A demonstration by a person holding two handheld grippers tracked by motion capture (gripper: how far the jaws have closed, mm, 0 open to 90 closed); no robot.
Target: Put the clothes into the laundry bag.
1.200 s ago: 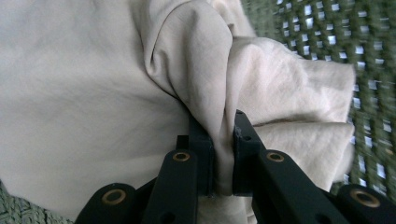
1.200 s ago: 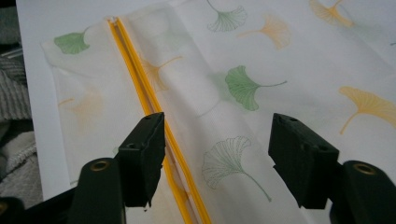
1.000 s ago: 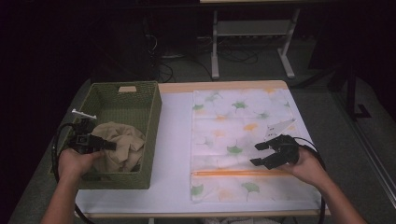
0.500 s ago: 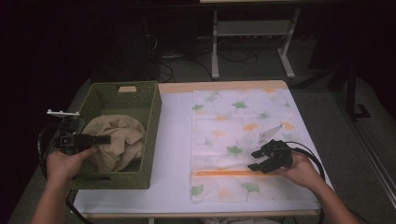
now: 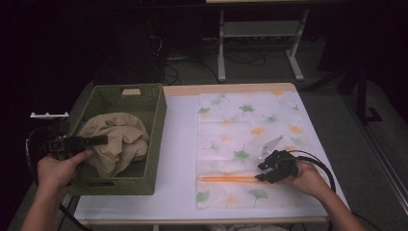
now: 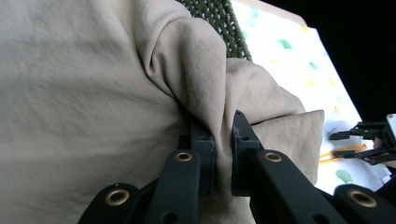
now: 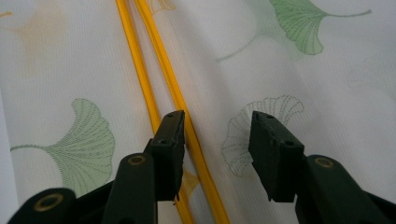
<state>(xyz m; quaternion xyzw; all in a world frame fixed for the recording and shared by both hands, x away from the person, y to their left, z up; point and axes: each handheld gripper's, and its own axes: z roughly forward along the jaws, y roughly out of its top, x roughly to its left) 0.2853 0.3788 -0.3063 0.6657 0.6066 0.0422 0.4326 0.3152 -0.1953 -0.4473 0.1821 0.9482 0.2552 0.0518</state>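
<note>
Overhead, the crumpled beige cloth point(image 5: 118, 142) in the green woven basket point(image 5: 144, 103) is pinched by the left claw point(image 5: 98, 140), while, closer in, the right claw point(image 7: 217, 135), its jaws lately narrowing but apart, is seen straddling the leaf-printed white bag point(image 7: 327, 93) just right of its lengthwise orange zip strip point(image 7: 159, 70).

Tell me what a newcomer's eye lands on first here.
First, the crumpled beige cloth bulging out of the green woven basket at the table's left, a fold of it pinched in the left gripper. Next, the white leaf-printed cloth spread at the right, where the right gripper stands open beside its orange stripe.
</note>
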